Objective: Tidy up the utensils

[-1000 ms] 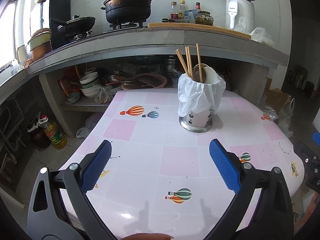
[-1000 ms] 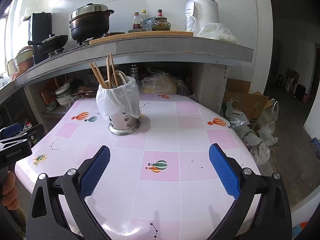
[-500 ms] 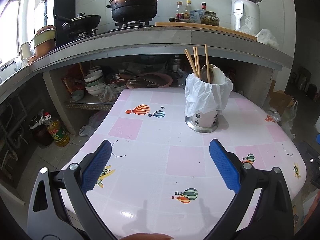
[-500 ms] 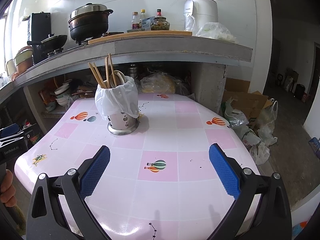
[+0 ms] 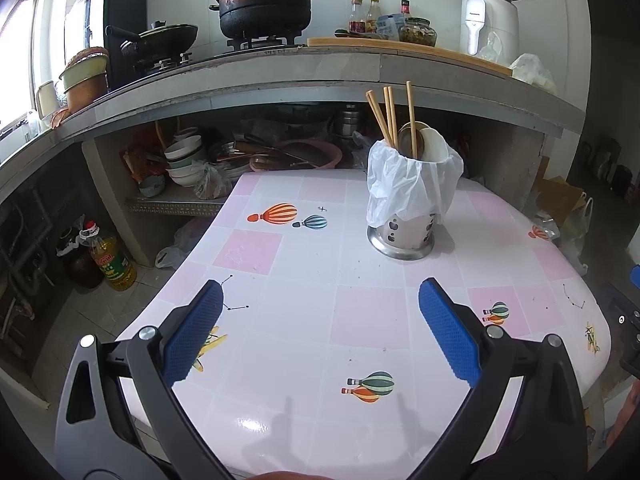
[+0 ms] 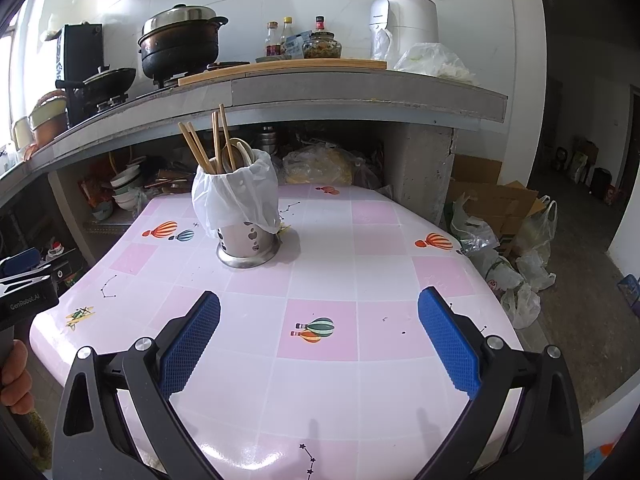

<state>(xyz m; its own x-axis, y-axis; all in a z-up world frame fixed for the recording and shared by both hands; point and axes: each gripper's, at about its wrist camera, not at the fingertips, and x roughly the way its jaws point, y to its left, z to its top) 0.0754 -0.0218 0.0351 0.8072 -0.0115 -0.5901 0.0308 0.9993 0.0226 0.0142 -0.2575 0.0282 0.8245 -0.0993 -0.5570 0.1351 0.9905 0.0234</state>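
Note:
A steel utensil holder [image 5: 404, 232] [image 6: 248, 240] lined with a white plastic bag stands upright on the pink-and-white tiled table [image 5: 304, 312] [image 6: 360, 248]. Wooden chopsticks [image 5: 390, 120] [image 6: 208, 144] and spoons [image 5: 424, 142] [image 6: 240, 154] stick out of its top. My left gripper [image 5: 320, 336] hangs open over the table's near left part, well short of the holder, with nothing between its blue pads. My right gripper [image 6: 318, 340] is open too, above the near middle of the table, holding nothing. At the left edge of the right wrist view the left gripper body [image 6: 28, 296] shows with a hand.
A grey counter [image 5: 320, 76] overhangs the far end of the table, carrying a black pot [image 5: 264, 4], a wok, bottles and a white appliance [image 5: 486, 20]. Bowls and pans fill the shelf below. An oil bottle [image 5: 110, 260] stands on the floor at left; bags and boxes [image 6: 504, 216] lie at right.
Both grippers have drawn back a little from the holder and stay open. The left view has shifted, so the holder sits further right and farther off.

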